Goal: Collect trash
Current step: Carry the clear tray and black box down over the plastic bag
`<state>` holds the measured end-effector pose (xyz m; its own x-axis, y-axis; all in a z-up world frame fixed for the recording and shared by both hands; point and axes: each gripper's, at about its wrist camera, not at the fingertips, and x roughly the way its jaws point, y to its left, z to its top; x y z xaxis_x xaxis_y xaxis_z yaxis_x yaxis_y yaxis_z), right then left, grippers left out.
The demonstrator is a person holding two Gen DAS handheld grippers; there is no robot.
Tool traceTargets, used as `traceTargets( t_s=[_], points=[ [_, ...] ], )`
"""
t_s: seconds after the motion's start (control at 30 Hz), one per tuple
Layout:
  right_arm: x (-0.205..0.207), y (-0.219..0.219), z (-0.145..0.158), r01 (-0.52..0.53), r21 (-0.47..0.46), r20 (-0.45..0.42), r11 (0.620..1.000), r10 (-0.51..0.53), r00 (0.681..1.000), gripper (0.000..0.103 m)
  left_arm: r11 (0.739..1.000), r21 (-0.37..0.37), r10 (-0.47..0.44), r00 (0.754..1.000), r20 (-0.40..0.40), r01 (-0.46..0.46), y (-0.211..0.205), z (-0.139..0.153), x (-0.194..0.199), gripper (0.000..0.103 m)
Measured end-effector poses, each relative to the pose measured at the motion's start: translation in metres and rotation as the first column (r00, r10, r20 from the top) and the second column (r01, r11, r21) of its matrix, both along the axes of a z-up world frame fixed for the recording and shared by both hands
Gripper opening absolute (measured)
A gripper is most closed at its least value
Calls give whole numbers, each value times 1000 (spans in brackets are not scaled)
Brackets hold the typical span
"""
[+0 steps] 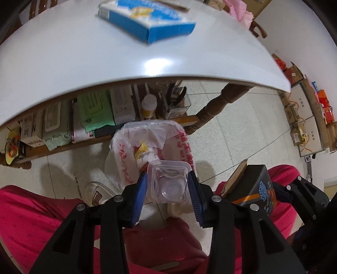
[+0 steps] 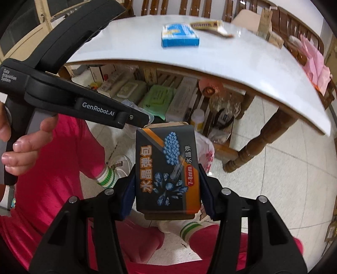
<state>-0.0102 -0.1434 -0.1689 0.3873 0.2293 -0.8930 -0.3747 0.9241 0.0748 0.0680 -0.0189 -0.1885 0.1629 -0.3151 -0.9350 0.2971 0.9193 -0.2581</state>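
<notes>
My left gripper (image 1: pixel 167 185) is shut on a clear plastic blister tray (image 1: pixel 168 181), its blue pads pressed on both sides. It hangs just above the mouth of a white plastic bag (image 1: pixel 124 160) with red print, which stands on the floor holding wrappers. My right gripper (image 2: pixel 166 185) is shut on a dark grey box (image 2: pixel 167 166) with orange stripes and blue beads pictured; the same dark grey box (image 1: pixel 250 185) shows at the right of the left wrist view. In the right wrist view the left gripper's body (image 2: pixel 69 101) crosses from the left, held by a hand (image 2: pixel 25 145).
A white table (image 1: pixel 84 63) overhangs the bag, carrying a blue box (image 1: pixel 151 19) and a wrapper (image 2: pixel 210 26). A low shelf (image 1: pixel 63 145) of packets sits under it, beside a turned wooden leg (image 1: pixel 210 109). The person's red trousers (image 1: pixel 31 221) and white shoes (image 1: pixel 99 194) flank the bag. Cardboard boxes (image 1: pixel 305 126) line the wall.
</notes>
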Motion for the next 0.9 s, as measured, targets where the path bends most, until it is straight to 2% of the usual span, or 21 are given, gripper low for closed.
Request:
traceTargets(
  t_s=[0.2,0.53,0.9],
  points=[
    [7,0,-29,32,11,-42,999,-32,999,52,1000,17,15,997,-70,-14,-5,-35,4,39],
    [25,-4,-68,71,6,-114,997,-70,991,52,998,61,29,991,-127,-21,-8,-79,17,39],
    [43,-8,-112,134,16,-214,991,-128,968,52,996,80,66,969,-237,-48,-10,-131,38,39]
  ],
)
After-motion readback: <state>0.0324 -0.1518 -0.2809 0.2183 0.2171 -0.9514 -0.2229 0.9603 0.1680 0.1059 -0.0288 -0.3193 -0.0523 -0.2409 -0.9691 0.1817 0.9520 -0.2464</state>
